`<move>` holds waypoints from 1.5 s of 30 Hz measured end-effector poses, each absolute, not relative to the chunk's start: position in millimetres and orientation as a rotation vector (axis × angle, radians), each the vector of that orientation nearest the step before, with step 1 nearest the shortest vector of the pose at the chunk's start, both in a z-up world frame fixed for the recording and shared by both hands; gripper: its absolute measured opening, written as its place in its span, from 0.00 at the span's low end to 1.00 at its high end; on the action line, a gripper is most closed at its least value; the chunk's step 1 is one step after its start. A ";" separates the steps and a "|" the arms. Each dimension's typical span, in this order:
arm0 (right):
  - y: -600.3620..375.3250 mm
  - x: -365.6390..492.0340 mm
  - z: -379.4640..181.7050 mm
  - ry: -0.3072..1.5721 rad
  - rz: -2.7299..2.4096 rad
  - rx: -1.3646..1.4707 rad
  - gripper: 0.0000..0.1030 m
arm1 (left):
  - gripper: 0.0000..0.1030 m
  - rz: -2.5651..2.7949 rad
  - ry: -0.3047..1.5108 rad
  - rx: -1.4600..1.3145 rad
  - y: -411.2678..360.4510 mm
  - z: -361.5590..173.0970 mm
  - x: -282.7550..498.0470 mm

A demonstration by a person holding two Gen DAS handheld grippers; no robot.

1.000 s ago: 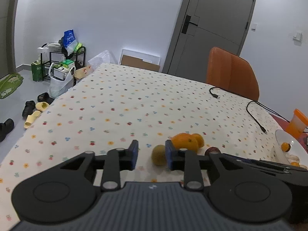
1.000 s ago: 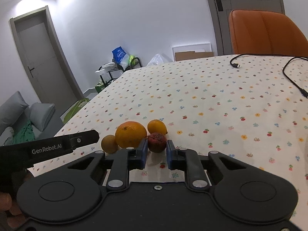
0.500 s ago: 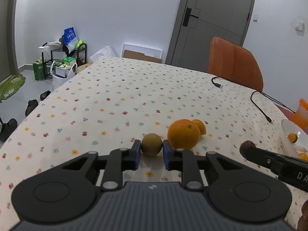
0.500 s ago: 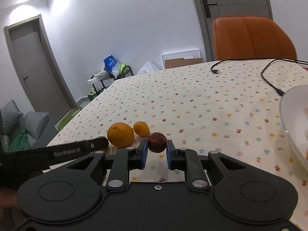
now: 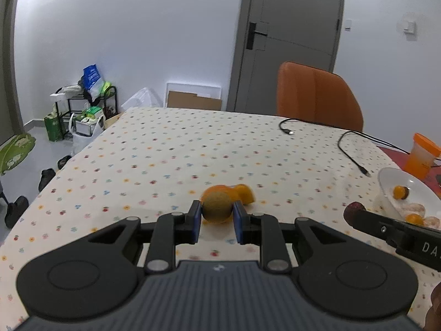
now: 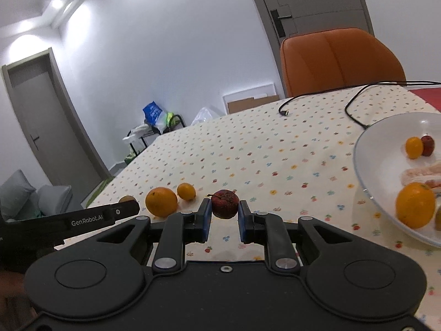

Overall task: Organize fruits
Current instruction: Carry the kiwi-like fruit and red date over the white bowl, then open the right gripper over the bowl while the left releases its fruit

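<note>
My left gripper (image 5: pixel 216 214) is shut on a brown kiwi (image 5: pixel 217 209), just above the tablecloth. Behind it lie a large orange (image 5: pixel 213 190) and a small orange (image 5: pixel 244 193). My right gripper (image 6: pixel 224 215) is shut on a dark red wrinkled fruit (image 6: pixel 224 203) and holds it above the table, left of the white bowl (image 6: pixel 366 171). In the right wrist view the large orange (image 6: pixel 161 202) and small orange (image 6: pixel 186 191) lie on the table, and the kiwi (image 6: pixel 126 199) peeks over the left gripper's finger. The bowl holds several fruits.
The table (image 5: pixel 193 143) has a dotted cloth. Black cables (image 5: pixel 350 151) lie at its far right. An orange-lidded cup (image 5: pixel 421 155) stands behind the bowl (image 5: pixel 386 182). An orange chair (image 5: pixel 317 96) stands at the far edge. A cluttered rack (image 5: pixel 82 104) is on the floor at left.
My left gripper has closed on the kiwi and lifted it slightly. My right gripper has carried the red fruit up and to the right, towards the bowl.
</note>
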State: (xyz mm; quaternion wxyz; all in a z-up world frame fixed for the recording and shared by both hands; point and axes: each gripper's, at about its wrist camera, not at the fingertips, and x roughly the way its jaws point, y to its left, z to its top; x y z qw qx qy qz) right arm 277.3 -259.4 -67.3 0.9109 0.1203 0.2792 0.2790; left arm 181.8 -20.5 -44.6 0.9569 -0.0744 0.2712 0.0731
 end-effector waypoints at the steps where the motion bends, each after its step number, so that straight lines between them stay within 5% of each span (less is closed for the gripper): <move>1: -264.0 275.8 -66.4 0.568 0.572 0.252 0.18 | 0.22 0.142 0.548 -0.146 -25.1 -43.7 181.9; 45: -416.2 259.7 -74.6 0.490 0.331 0.363 0.18 | 0.22 -0.104 0.537 -0.038 -180.9 -41.3 214.1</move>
